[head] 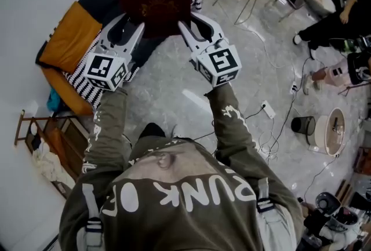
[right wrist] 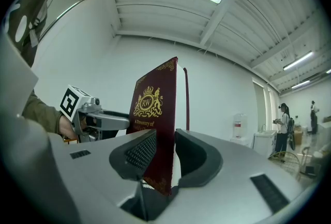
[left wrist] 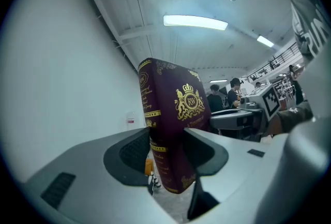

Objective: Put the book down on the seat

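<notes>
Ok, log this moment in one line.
left gripper: shut on maroon book | right gripper: shut on maroon book | placement: held over orange sofa, not down

The maroon gilt-stamped hardback book [head: 155, 3] hides the middle of the orange fabric seat [head: 72, 35]; its spine print is too small to read.

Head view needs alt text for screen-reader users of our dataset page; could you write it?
Seen from above, a person holds a dark red book between a left tool and a right tool, each clamped on one side of it, over an orange armchair draped with a striped throw. Grey floor with cables lies to the right.
</notes>
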Action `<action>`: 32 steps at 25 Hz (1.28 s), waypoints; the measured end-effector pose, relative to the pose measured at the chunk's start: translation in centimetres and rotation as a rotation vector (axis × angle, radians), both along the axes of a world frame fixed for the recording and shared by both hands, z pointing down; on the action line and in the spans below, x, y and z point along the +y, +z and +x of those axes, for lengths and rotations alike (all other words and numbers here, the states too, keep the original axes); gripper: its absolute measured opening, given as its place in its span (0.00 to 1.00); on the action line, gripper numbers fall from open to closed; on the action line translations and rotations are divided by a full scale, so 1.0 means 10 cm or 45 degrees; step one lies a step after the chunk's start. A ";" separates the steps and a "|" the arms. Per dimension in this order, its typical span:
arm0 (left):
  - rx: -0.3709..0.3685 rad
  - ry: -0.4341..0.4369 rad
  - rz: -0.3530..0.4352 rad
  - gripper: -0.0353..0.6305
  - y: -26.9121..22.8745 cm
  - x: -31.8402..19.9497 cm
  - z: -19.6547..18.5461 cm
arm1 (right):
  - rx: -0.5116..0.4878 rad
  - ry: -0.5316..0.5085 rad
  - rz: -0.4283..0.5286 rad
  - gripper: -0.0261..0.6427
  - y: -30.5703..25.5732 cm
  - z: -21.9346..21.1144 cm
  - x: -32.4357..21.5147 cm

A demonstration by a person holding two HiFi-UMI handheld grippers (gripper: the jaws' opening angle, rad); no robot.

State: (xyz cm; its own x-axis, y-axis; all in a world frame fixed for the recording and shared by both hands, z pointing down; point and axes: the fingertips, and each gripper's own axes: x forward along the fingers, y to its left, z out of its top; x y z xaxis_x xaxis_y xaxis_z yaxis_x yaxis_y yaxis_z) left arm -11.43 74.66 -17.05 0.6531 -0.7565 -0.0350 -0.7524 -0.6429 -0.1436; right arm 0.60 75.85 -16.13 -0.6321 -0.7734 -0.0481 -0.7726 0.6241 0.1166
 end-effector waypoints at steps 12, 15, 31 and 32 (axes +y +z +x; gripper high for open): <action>0.001 0.013 -0.057 0.33 0.29 -0.75 0.19 | -0.010 0.021 -0.070 0.23 0.31 0.18 -0.73; 0.013 0.020 -0.066 0.33 0.36 -1.14 0.13 | -0.003 0.029 -0.084 0.23 0.38 0.13 -1.11; 0.028 0.083 -0.123 0.33 0.62 -2.70 -0.07 | 0.009 0.112 -0.141 0.23 0.61 -0.08 -2.61; 0.028 0.082 -0.126 0.33 0.63 -2.76 -0.06 | 0.008 0.112 -0.145 0.23 0.63 -0.07 -2.68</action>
